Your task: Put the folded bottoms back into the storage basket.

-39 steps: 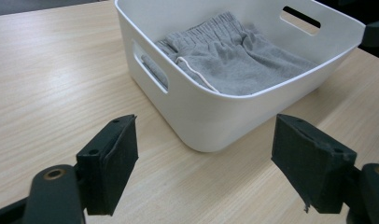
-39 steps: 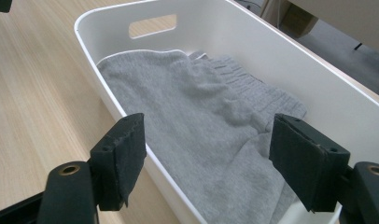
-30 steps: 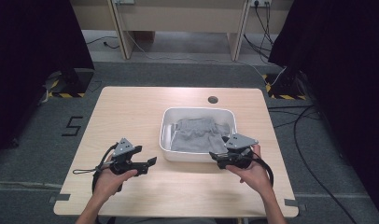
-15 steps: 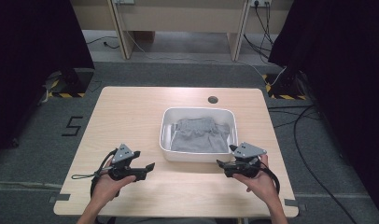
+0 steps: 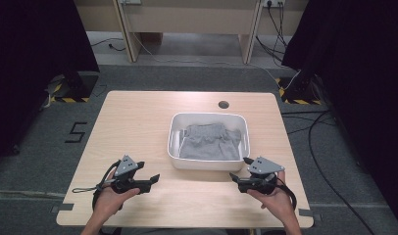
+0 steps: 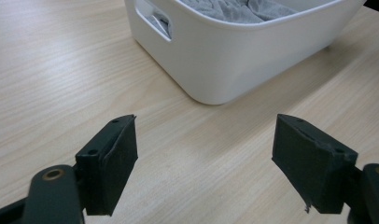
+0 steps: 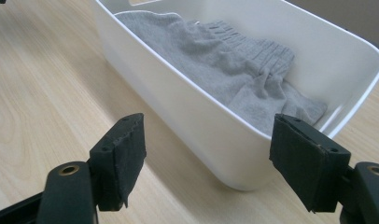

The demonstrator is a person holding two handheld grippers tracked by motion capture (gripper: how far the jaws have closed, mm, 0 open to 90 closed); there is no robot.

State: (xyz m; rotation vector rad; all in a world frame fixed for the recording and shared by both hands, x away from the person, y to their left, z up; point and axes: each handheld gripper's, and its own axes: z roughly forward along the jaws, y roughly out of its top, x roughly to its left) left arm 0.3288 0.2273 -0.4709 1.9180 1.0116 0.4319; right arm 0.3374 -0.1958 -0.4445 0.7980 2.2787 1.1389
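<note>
A white plastic tub (image 5: 174, 139) (image 6: 234, 60) (image 7: 187, 112) stands right of the table's middle, and a grey knitted garment (image 5: 207, 142) (image 7: 225, 60) (image 6: 234, 10) lies crumpled inside it. My left gripper (image 5: 153, 180) (image 6: 204, 163) rests low near the table's front left, jaws wide apart and empty, pointing toward the tub's near left corner. At the front right, just off the tub's near right corner, my right gripper (image 5: 238, 169) (image 7: 206, 161) is open too, with nothing between its jaws.
The light wooden table (image 5: 133, 127) has a round cable hole (image 5: 223, 104) behind the tub. Bare tabletop stretches left of the tub and along the front edge. Dark curtains, cables and grey carpet surround the table.
Both hands have drawn back toward the table's front edge, away from the tub. The garment stays in the tub, and both grippers stay open.
</note>
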